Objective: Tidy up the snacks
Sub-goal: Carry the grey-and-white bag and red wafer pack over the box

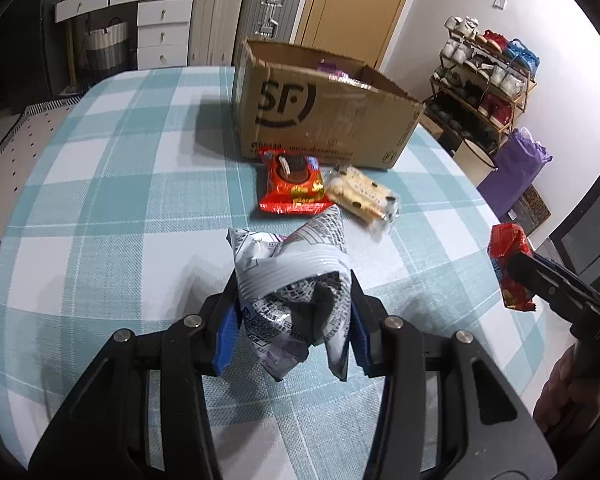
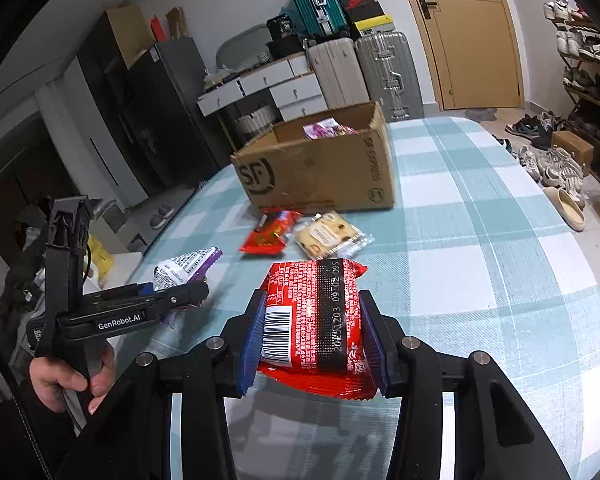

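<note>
A: Two packs up off the checked cloth (image 1: 120,208), one per gripper. Box (image 1: 320,120) upper centre, w/ snacks inside already.
B: Grip?
A: Left gripper (image 1: 294,312) pinches silver pack (image 1: 288,264); right gripper (image 2: 314,336) clamps red pack (image 2: 316,312). Carry step, I'd say; next needs both over box rim, then release.
B: Leftovers?
A: Red cookie pack (image 1: 294,188) & clear biscuit pack (image 1: 360,194) lie just below box.

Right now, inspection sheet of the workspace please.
Surface: checked cloth, bare in front.
Job's things: carton open, some snacks inside; red pack and pale pack lie side by side before it.
Clutter: nothing seen.
Grippers: left gripper shut on silver pack; right gripper shut on red packet; both off the cloth.
Cables: nothing seen.
Surroundings: suitcases, drawers, door, shoe rack.
</note>
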A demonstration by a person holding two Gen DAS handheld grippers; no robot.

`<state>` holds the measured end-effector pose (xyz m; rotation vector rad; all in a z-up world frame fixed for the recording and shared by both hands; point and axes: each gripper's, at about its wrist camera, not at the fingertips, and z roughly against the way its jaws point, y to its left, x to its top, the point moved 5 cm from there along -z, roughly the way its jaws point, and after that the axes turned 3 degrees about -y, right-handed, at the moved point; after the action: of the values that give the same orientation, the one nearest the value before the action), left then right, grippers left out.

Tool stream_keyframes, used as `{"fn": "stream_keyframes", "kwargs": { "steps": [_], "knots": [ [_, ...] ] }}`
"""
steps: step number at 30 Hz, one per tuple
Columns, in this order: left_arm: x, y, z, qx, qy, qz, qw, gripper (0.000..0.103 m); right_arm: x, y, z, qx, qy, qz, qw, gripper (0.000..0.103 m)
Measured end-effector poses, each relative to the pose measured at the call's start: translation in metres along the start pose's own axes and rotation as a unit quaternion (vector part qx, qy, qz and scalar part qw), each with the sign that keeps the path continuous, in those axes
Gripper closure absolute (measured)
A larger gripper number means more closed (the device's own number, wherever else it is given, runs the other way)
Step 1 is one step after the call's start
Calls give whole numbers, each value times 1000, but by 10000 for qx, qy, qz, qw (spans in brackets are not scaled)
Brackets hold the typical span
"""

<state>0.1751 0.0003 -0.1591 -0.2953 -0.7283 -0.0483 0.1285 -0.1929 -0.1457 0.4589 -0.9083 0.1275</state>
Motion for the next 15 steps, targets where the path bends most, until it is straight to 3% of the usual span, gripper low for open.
{"fn": "stream_keyframes", "kwargs": {
  "steps": [10,15],
  "knots": [
    [22,-2,36,-66,-318,-93,9994,60,25,34,17,99,-271,396,9988,58],
    [39,-1,58,-47,-679,-110,9976,60,46,48,22,248,-464,471,9975,58]
  ]
}}
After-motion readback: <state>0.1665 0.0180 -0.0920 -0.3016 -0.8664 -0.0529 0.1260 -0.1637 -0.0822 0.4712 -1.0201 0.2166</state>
